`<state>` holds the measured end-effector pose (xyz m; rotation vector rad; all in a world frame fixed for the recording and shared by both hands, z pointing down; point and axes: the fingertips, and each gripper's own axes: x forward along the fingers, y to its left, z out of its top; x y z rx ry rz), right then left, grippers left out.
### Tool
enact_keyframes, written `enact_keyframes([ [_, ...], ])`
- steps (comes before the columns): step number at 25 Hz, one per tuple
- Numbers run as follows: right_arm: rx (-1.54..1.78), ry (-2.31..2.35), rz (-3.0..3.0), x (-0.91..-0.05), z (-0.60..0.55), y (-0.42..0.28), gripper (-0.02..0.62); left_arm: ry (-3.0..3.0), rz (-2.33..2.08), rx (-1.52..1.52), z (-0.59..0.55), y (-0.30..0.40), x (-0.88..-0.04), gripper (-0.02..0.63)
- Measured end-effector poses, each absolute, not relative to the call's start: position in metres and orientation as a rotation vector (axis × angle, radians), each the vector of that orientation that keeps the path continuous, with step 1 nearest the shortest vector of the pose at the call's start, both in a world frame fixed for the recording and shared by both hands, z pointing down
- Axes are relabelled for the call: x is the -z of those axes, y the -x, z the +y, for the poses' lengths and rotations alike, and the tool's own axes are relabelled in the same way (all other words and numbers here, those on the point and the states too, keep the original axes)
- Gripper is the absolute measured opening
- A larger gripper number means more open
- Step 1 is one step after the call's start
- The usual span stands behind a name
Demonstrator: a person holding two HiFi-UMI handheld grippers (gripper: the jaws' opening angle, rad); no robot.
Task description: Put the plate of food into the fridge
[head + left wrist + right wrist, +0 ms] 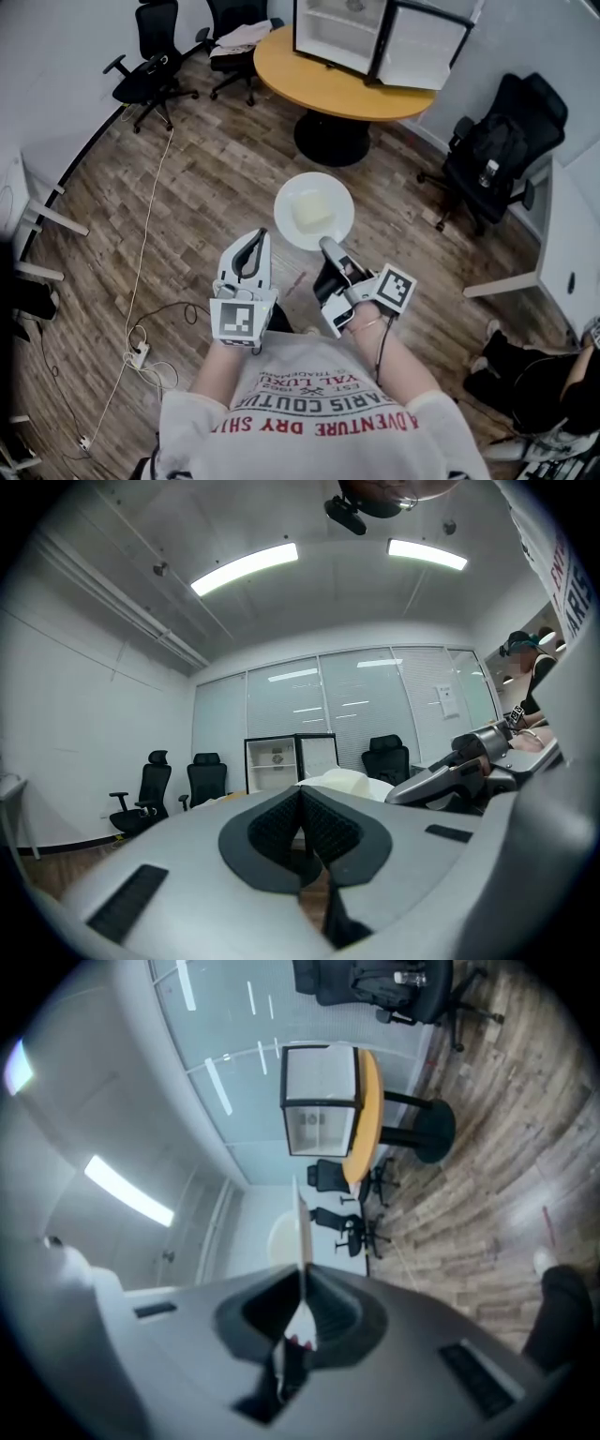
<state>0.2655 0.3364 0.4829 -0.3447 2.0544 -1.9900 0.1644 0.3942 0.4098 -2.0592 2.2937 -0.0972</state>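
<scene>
A white plate (pixel 339 193) carrying a pale block of food (pixel 309 211) is held level above the wooden floor. My right gripper (pixel 329 247) is shut on its near rim; in the right gripper view the plate (pixel 302 1227) runs edge-on between the pads. To the plate's left, my left gripper (pixel 258 236) is shut with nothing in it, its pads meeting (pixel 302 799). In the left gripper view the food (pixel 342 780) shows just past the jaws. Ahead, the small white fridge (pixel 342 33) stands on a round orange table (pixel 309 80) with its door (pixel 422 47) swung open.
Black office chairs stand at the back left (pixel 150 56), behind the table (pixel 234 37) and at the right (pixel 502 141). A white cable (pixel 141 272) trails over the floor on the left. White desks (pixel 562 253) line the right side, where another person (pixel 553 384) sits.
</scene>
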Motion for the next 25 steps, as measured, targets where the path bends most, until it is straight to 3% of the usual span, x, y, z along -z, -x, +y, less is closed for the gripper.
enact_keyframes([
  [9,2.001,0.386,2.016,-0.486,0.302,-0.232,0.038,2.092,2.247,0.119,0.358,-0.128,-0.411,0.034],
  [25,1.936,0.503,1.928,-0.477,0.225,-0.114,0.038,2.238,2.139,0.097,0.266,0.001,-0.407,0.033],
])
